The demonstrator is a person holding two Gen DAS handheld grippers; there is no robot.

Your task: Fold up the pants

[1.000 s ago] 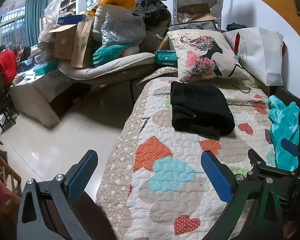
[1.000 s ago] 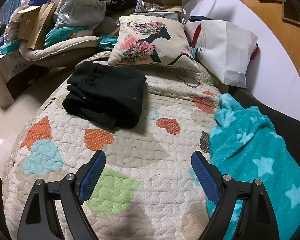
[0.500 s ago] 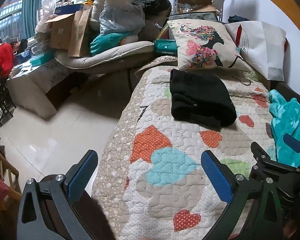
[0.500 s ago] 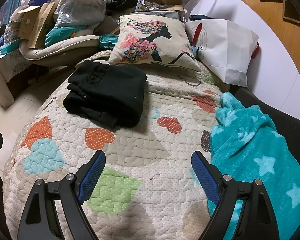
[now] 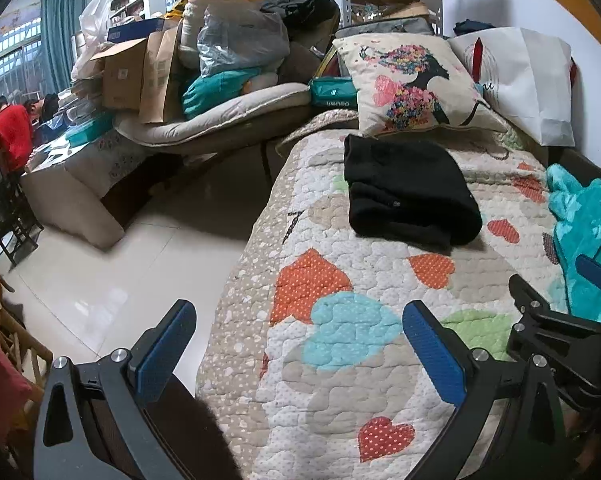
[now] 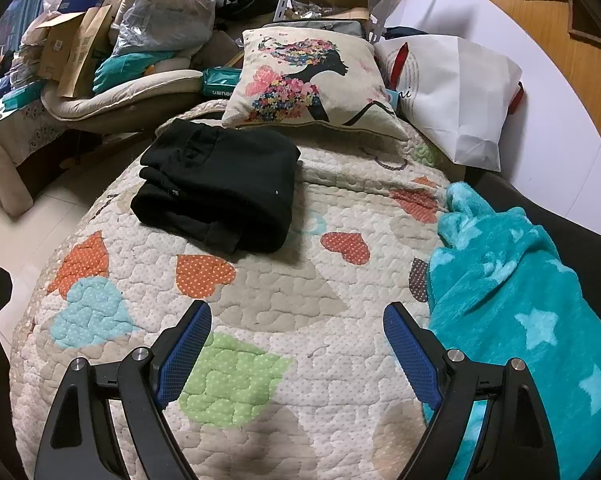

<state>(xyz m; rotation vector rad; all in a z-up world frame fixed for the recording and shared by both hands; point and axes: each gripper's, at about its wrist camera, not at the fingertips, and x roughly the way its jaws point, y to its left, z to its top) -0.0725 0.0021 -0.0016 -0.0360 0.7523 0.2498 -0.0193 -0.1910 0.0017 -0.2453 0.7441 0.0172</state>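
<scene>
Black pants (image 5: 408,190) (image 6: 220,188) lie folded into a thick bundle on the far half of a quilted heart-pattern bed cover (image 5: 340,360) (image 6: 284,280), just in front of a floral pillow. My left gripper (image 5: 296,320) hangs open over the bed's near left edge, nothing between its blue pads. My right gripper (image 6: 296,320) is open too, over the near part of the cover, well short of the pants. Its black frame also shows at the right edge of the left wrist view.
A teal star blanket (image 6: 520,312) lies bunched along the bed's right side. A floral pillow (image 6: 312,80) and a white bag (image 6: 456,96) sit at the head. Left of the bed are tiled floor (image 5: 100,272), a sofa piled with boxes and bags, and a person in red (image 5: 10,136).
The left wrist view has shifted slightly, showing more of the floor and the bed's left edge. The right wrist view is the same. The pants have not moved.
</scene>
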